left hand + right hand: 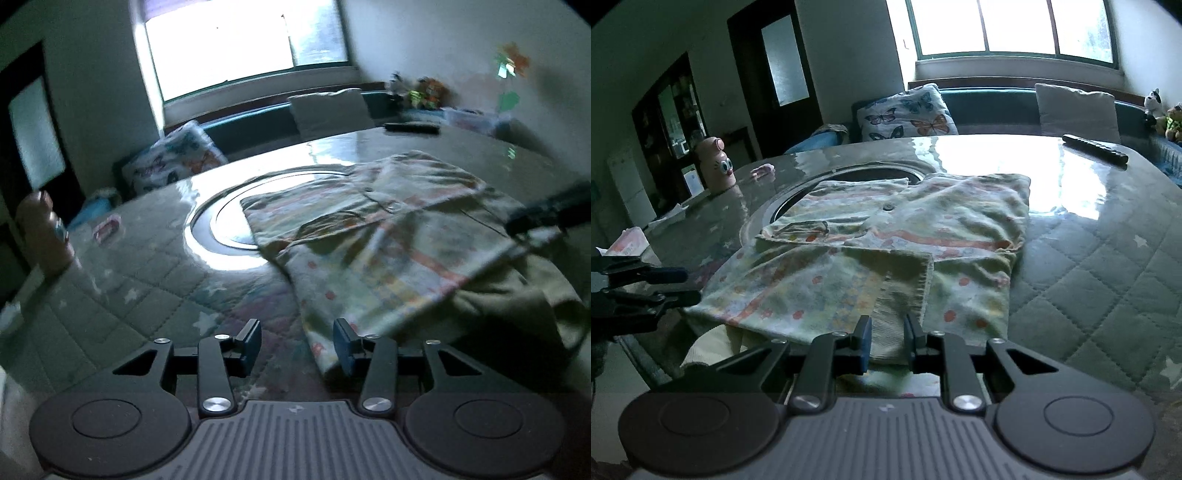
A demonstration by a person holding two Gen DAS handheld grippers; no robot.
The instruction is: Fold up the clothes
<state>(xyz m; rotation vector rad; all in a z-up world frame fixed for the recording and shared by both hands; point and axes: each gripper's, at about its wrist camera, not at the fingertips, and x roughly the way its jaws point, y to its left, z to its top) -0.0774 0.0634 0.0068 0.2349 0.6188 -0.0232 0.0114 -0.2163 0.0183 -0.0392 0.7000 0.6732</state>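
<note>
A pale patterned garment lies partly folded on the table, and it also fills the right half of the left wrist view. Its ribbed cuff is laid back over the body and runs in between the fingers of my right gripper; the jaws stand slightly apart and are not pinching it. My left gripper is open at the garment's near edge, which lies just inside its right finger. Each gripper shows at the rim of the other's view: left gripper, right gripper.
A round dark inset sits in the table under the garment's far end. A pink bottle with eyes and a tissue pack stand at the left edge, and a remote lies far right. Pillows line a bench behind.
</note>
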